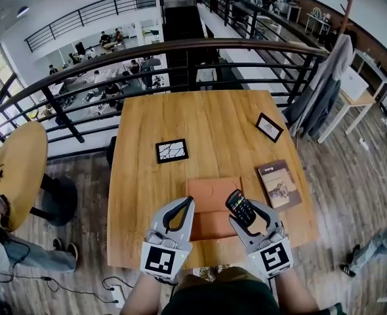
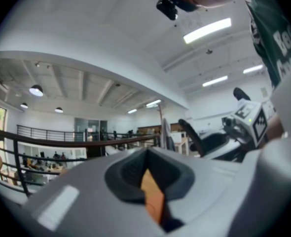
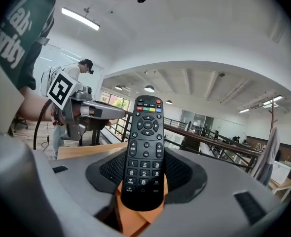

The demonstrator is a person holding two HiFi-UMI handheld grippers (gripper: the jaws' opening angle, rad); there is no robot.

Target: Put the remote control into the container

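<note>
1. done: the right hand-held gripper (image 1: pixel 251 214) is clamped on the remote control (image 3: pixel 144 149).
2. left: it looks to be held over the orange container (image 1: pixel 206 194) on the table (image 1: pixel 206 120), not yet in it.
3. the left hand-held gripper (image 1: pixel 183 207) has its jaws together, empty.

On table (image 1: pixel 213 123), container (image 1: pixel 210 195), remote control (image 1: pixel 241 207) at its right edge
</note>
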